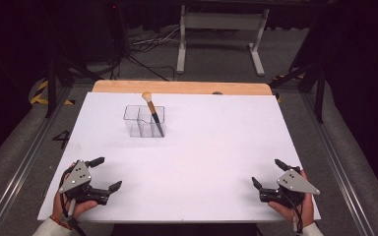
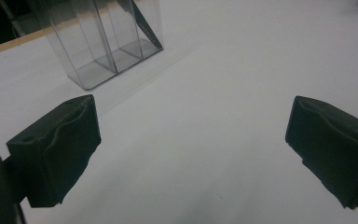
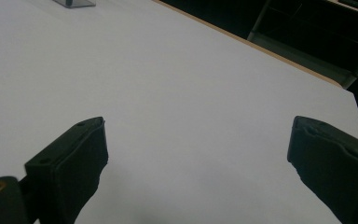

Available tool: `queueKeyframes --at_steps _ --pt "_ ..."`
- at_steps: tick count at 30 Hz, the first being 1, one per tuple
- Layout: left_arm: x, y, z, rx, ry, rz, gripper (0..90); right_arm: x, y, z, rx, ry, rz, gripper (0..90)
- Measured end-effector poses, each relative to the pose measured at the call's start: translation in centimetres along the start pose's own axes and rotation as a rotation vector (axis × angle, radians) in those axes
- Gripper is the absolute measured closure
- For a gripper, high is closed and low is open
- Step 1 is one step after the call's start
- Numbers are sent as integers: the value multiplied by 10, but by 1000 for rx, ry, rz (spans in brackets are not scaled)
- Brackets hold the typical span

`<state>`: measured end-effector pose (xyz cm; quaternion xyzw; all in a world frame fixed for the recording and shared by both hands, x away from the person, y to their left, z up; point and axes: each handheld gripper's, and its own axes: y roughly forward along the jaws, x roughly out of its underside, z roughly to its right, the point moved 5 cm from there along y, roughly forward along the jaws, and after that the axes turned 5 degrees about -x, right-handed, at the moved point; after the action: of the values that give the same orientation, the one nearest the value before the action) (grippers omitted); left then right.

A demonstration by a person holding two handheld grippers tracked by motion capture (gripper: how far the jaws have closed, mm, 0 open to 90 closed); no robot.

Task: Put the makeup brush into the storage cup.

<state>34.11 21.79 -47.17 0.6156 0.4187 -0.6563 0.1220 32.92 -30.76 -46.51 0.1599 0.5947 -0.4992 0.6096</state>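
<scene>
High view puts our left gripper [image 1: 106,173] and right gripper [image 1: 266,173] at the near corners of the white surface [image 1: 216,147], both with fingers spread wide and empty. Farther back stands the clear organizer [image 1: 144,121], with the makeup brush [image 1: 152,114] leaning in its right compartment, bristles up. To lift it cleanly, we judge we should approach from above, grip the handle below the bristles and pull straight up.

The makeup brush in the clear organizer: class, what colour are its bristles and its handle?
The makeup brush has tan bristles and a black handle, seen best in the high view.
</scene>
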Motion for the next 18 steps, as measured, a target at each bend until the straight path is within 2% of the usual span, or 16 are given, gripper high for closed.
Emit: queueKeyframes --at_steps 9,18 --pt "2 3 0 4 6 -14 37 1 -1 4 12 10 -1 65" --pt "2 5 -1 1 -1 -18 38 1 2 3 4 22 0 68"
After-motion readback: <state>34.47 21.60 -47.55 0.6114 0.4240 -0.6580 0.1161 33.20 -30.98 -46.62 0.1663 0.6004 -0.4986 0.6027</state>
